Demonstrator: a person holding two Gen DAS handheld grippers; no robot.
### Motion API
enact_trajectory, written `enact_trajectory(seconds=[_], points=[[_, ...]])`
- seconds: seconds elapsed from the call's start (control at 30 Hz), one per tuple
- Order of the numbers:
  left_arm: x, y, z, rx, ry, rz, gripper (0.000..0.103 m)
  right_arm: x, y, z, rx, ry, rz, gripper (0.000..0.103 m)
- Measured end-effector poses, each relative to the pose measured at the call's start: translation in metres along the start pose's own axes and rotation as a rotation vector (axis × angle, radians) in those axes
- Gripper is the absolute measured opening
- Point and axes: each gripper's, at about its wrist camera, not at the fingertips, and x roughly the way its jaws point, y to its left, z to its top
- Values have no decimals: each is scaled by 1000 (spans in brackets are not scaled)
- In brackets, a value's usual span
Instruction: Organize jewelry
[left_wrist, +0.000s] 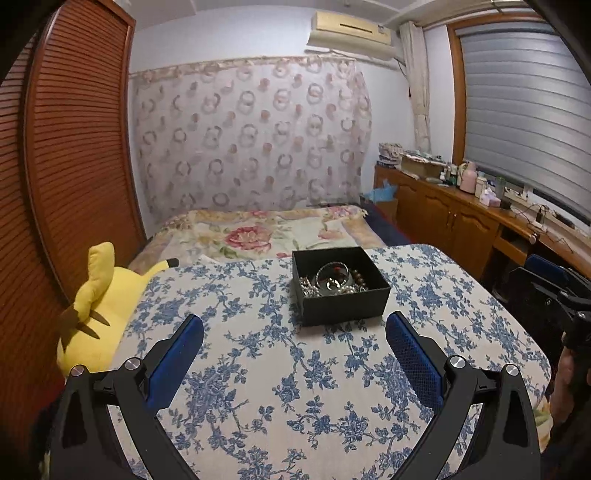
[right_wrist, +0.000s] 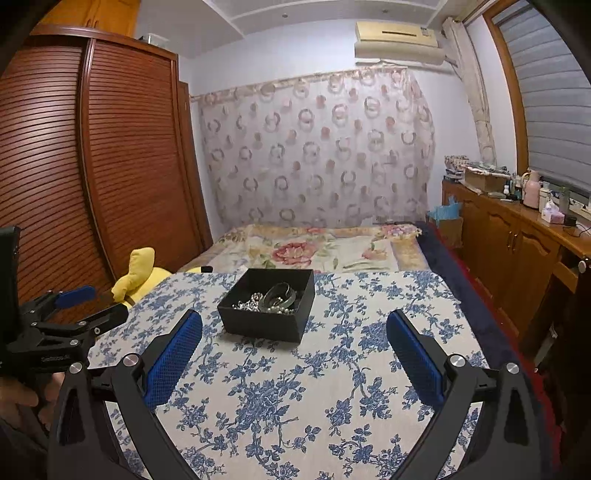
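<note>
A black open box (left_wrist: 345, 306) stands on the table with the blue floral cloth (left_wrist: 258, 369). It holds a clear bangle (left_wrist: 332, 277), a silvery bead chain (left_wrist: 308, 287) and dark beads (left_wrist: 360, 277). My left gripper (left_wrist: 294, 326) is open and empty, just short of the box, a little to its left. In the right wrist view the box (right_wrist: 264, 325) with the bangle (right_wrist: 277, 293) and chain (right_wrist: 251, 301) lies ahead and left of my right gripper (right_wrist: 294, 325), which is open and empty. The left gripper (right_wrist: 90, 304) shows at the left edge there.
A yellow plush toy (left_wrist: 103, 302) lies at the table's left edge, against a brown slatted wardrobe (left_wrist: 74, 147). A bed with a floral cover (left_wrist: 266, 229) lies beyond the table. A wooden cabinet (left_wrist: 461, 218) with clutter runs along the right wall.
</note>
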Motion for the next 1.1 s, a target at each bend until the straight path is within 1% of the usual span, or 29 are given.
enact_trajectory(seconds=[0.2, 0.33, 0.63, 1.1], points=[[-4, 4, 0, -14, -12, 20, 95, -4, 3, 0, -18, -13, -18, 101], [-3, 4, -3, -13, -17, 46, 95, 0, 4, -2, -16, -5, -20, 101], [-3, 3, -7, -18, -15, 26, 95, 5, 4, -7, -18, 0, -33, 101], [-10, 3, -6, -22, -36, 27, 95, 6, 1, -9, -13, 3, -48, 101]])
